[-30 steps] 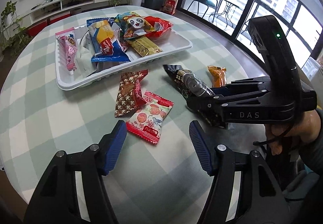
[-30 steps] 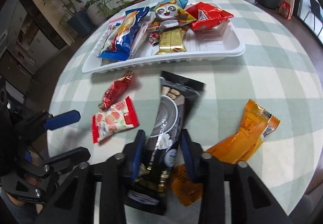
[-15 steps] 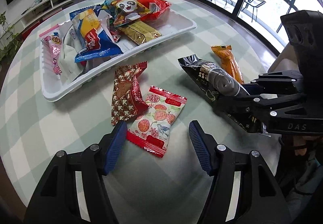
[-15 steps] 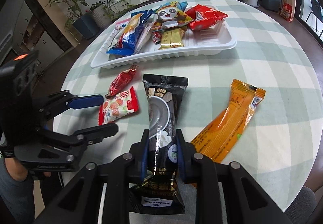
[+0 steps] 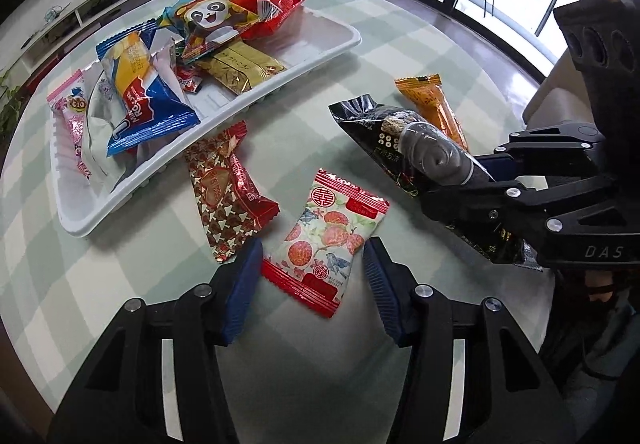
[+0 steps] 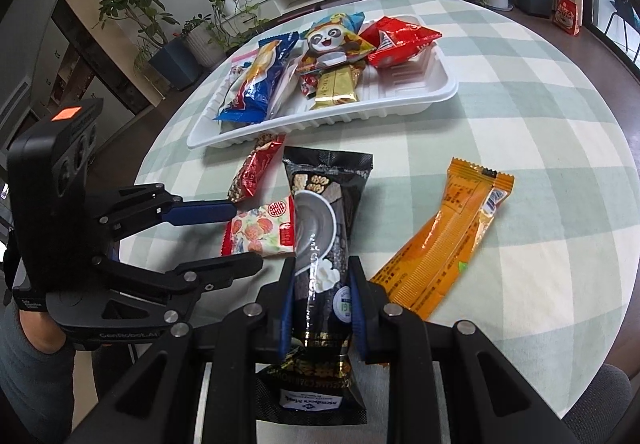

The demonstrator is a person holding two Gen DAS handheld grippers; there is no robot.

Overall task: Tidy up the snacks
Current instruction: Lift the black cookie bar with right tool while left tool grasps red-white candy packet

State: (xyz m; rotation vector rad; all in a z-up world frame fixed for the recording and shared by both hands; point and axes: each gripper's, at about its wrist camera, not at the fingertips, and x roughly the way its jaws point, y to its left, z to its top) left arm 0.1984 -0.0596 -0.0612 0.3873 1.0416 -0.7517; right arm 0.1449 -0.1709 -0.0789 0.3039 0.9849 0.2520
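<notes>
A red-and-white fruit-print packet (image 5: 324,240) lies flat on the checked table. My left gripper (image 5: 311,260) straddles its near end, and its jaws are closing without the blue pads (image 5: 244,284) pressing on it. My right gripper (image 6: 320,272) is shut on a long black snack packet (image 6: 324,212), whose far end sticks out over the table. The right wrist view shows the left gripper (image 6: 244,236) beside that packet. A white tray (image 5: 332,44) farther back holds several snacks.
A brown-and-red heart-print packet (image 5: 224,192) lies between the tray and the left gripper. An orange stick packet (image 6: 444,236) lies to the right of the black one. The tray's right end (image 6: 420,84) is bare. A person's hands hold both tools.
My left gripper has come forward and down until its fingers flank the fruit-print packet, and its jaws have narrowed. My right gripper keeps its grip on the black packet and has shifted slightly.
</notes>
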